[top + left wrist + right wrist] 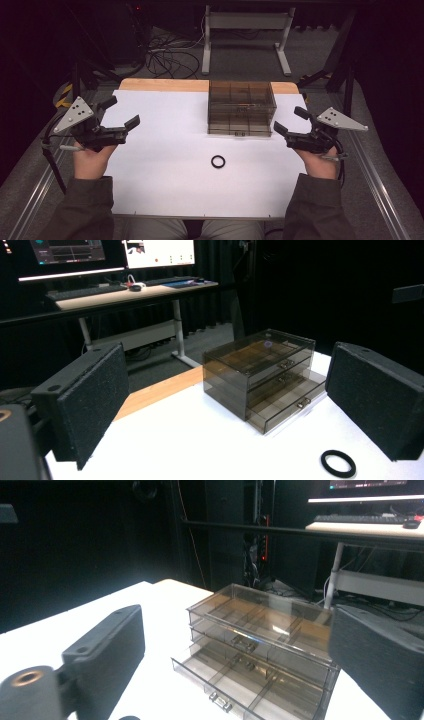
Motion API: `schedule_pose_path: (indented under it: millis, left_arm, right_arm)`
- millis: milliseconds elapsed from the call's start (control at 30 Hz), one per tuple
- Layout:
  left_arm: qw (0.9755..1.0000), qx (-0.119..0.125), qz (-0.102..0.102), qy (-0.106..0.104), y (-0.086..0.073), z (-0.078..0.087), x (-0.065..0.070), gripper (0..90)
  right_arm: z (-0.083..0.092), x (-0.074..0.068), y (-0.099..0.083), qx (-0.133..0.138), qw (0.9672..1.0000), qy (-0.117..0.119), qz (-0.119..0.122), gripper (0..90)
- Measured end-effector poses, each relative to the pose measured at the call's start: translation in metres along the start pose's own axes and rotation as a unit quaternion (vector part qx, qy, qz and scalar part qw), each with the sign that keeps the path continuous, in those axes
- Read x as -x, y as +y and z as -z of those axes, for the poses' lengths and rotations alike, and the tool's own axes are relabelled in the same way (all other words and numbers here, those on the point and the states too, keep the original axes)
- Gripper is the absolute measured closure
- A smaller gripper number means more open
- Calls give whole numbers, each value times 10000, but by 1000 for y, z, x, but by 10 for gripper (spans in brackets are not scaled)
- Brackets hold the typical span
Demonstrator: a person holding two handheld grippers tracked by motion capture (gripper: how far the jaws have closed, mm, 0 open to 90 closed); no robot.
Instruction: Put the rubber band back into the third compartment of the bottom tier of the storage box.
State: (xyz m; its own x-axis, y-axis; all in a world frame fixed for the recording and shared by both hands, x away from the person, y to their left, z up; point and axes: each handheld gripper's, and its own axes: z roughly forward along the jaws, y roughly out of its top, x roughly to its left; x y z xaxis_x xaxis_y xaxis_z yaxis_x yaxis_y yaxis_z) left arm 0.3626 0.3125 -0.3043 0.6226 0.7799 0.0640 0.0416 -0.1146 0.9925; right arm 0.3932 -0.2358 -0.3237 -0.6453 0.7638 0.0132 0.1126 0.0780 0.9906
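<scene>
A small black ring [218, 161] lies flat on the white tabletop [165, 180], near the middle and a little towards me; in the left gripper view the ring [338, 463] sits low at the right. Behind it stands a smoky clear drawer box [241, 107] with its bottom drawer pulled out slightly [235, 685]. My left gripper [123, 111] hovers open over the table's left edge, with nothing between its pads [92, 407]. My right gripper [289, 120] hovers open at the right edge beside the box, its pads [107, 652] bare too.
A strip of bare wood [160, 85] runs along the table's far edge. Beyond it are a desk frame [245, 30], loose cables on the floor [165, 57], and a desk with monitors [125, 290]. Metal rails [380, 170] flank the table.
</scene>
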Motion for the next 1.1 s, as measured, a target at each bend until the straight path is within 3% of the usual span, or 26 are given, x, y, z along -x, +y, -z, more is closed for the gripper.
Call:
schedule_pose_path:
  millis: [300, 567, 1100]
  left_arm:
    - [10000, 31, -9, 30, 1, 2, 1, 46]
    - [10000, 21, -60, 63, 2, 3, 1, 50]
    - [9999, -60, -134, -10, 2, -1, 3, 52]
  right_arm:
    - [-12, -4, -3, -248, 9997, 74, 47, 248]
    - [-18, -5, -8, -393, 9989, 212, -148, 312]
    - [-36, -8, -20, -706, 9966, 372, -228, 343]
